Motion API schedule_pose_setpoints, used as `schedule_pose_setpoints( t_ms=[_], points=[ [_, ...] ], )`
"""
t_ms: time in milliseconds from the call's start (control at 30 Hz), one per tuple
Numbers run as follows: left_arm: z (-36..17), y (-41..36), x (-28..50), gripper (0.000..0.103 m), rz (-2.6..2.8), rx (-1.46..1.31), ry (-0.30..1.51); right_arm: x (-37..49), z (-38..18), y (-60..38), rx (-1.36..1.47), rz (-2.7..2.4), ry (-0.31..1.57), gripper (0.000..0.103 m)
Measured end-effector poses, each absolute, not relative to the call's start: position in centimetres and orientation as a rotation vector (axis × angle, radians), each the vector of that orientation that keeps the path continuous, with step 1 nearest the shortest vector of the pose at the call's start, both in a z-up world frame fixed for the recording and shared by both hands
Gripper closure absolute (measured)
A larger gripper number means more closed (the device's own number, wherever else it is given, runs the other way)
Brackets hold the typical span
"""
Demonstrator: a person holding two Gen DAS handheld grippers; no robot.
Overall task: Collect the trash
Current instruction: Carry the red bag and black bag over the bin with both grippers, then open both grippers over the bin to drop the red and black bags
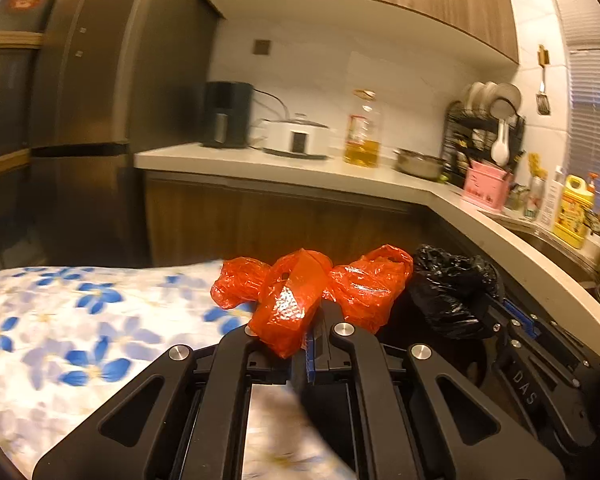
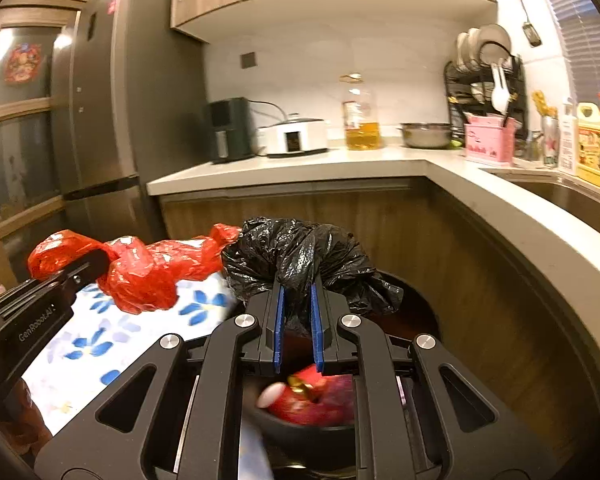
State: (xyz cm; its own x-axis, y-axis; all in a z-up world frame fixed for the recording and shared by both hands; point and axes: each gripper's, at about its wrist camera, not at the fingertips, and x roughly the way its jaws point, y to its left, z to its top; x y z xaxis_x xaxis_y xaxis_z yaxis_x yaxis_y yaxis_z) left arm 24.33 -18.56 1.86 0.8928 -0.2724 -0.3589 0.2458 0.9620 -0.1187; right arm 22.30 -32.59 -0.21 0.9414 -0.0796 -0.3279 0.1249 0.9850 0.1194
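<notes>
A crumpled red plastic bag [image 1: 300, 292] hangs over the flowered tablecloth [image 1: 80, 320], and my left gripper [image 1: 312, 328] is shut on its bunched top. Just to its right is a black bin bag [image 1: 448, 288], gripped by my right gripper [image 1: 490, 306]. In the right wrist view the black bag [image 2: 300, 248] is pinched between the blue pads [image 2: 278, 320] of the right gripper [image 2: 298, 296]. The red bag [image 2: 148, 272] and the left gripper [image 2: 94, 262] show at the left. Below the right gripper, red rubbish [image 2: 312, 396] lies blurred in a dark container.
An L-shaped counter [image 2: 340, 168] runs behind and to the right, bearing an air fryer [image 2: 228, 128], a white cooker [image 2: 294, 136], an oil bottle [image 2: 360, 116], a steel bowl [image 2: 426, 134] and a dish rack [image 2: 484, 80]. A tall fridge [image 2: 104, 112] stands left; a sink [image 2: 572, 196] far right.
</notes>
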Motion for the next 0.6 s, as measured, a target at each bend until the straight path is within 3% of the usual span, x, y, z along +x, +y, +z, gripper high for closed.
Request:
schedule_pose_setpoints(
  t_ms=[367, 467, 500, 533, 600],
  points=[
    [0.2, -22.8, 26.9, 0.097, -0.347, -0.05, 0.43, 23.9, -1.8, -35.5, 0.155, -0.126, 0.361, 0.087],
    [-0.1, -23.3, 27.3, 0.094, -0.351, -0.041, 0.439, 24.3, -2.1, -35.8, 0.159, -0.127, 0.37, 0.071],
    [-0.2, -23.3, 27.4, 0.091, -0.352, -0.043, 0.443, 24.4, -2.1, -35.9, 0.159, -0.131, 0.369, 0.065],
    [-0.4, -23.3, 27.5, 0.082, -0.356, -0.046, 0.45, 24.4, -2.2, -36.1, 0.161, -0.135, 0.367, 0.06],
    [-0.6, -23.1, 27.5, 0.071, -0.361, -0.047, 0.453, 24.3, -2.3, -36.3, 0.167, -0.138, 0.367, 0.056]
  ],
)
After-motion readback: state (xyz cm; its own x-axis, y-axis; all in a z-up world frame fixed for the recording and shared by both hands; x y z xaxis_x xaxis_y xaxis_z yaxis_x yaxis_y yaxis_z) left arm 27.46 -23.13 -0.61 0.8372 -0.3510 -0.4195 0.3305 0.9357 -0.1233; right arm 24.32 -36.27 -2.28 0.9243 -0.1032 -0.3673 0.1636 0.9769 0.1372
